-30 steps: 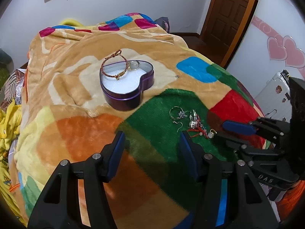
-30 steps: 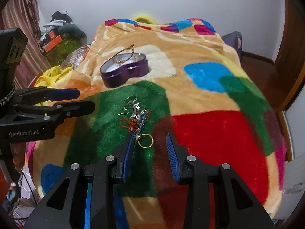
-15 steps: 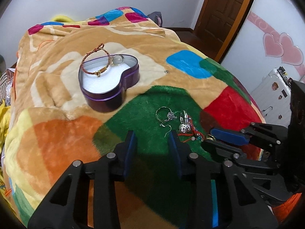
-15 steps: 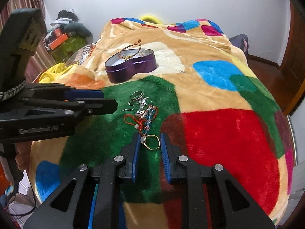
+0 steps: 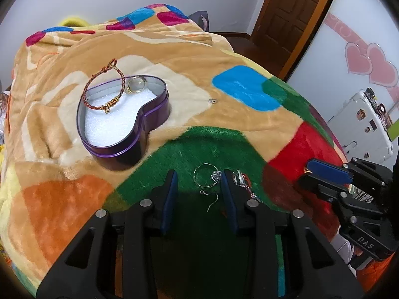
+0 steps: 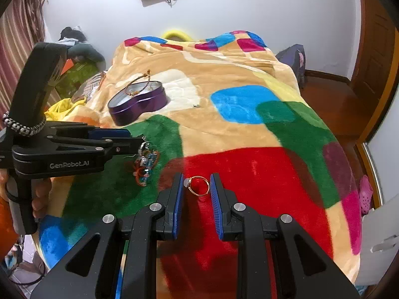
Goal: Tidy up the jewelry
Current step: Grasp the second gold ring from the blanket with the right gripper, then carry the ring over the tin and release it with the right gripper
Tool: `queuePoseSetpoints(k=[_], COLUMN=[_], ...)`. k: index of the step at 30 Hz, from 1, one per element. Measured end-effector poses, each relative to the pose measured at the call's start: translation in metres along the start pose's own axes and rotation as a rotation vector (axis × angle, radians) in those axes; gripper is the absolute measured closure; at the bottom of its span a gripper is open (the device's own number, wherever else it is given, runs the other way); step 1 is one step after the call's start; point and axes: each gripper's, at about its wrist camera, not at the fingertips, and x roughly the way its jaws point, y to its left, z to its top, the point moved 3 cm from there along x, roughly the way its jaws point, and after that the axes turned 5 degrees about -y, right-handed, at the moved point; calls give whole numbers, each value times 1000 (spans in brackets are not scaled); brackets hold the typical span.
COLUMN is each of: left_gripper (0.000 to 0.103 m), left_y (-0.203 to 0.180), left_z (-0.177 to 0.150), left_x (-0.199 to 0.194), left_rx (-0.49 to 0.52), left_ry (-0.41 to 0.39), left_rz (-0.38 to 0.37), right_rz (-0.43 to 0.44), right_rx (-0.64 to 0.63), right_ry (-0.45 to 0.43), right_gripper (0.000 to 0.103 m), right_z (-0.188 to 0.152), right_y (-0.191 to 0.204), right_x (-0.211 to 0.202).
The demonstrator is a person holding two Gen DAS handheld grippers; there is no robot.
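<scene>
Fingers (image 6: 179, 199) of the right gripper (image 6: 197, 204) stand narrowly apart around the gold ring (image 6: 198, 186), not gripping.

Your left wrist camera sits low behind the left gripper (image 5: 198, 189), close over the blanket (image 5: 212, 147), facing up the bed toward the far wall and the door (image 5: 291, 12). Your right wrist camera looks the same way from behind the right gripper (image 6: 197, 189), set further right over the red patch. Both views share the heart-shaped tin (image 5: 124, 124) (image 6: 137, 103), the jewelry pile (image 6: 146, 162) (image 5: 240, 178) on the green patch, and each catches the other gripper at its edge
</scene>
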Motion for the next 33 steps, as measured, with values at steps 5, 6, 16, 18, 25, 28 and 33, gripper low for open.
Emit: queuePoseSetpoints(k=[5, 6, 16, 18, 25, 28, 33], left_gripper=[83, 83, 83, 83, 83, 83, 83], left_y=[2, 2, 6, 9, 24, 31, 42], left_z=[-1, 0, 3, 7, 19, 23, 30], left_x=[1, 1, -26, -35, -70, -83, -97], left_rx=[-13, -11, -18, -25, -43, -47, -59], left_ry=[-2, -5, -65, -86, -171, -205, -248], left_rz=[-27, -24, -3, -2, 17, 31, 44], right_rz=[6, 8, 15, 15, 25, 32, 49], right_rx=[4, 4, -19, -23, -49, -64, -84], right_ry=[-7, -9, -64, -79, -136, -158, -193], right_gripper=[84, 84, 84, 84, 84, 84, 84], right_z=[4, 5, 26, 32, 57, 65, 83], right_y=[0, 1, 13, 15, 32, 40, 54], right_x=[1, 2, -8, -10, -16, -18, -18])
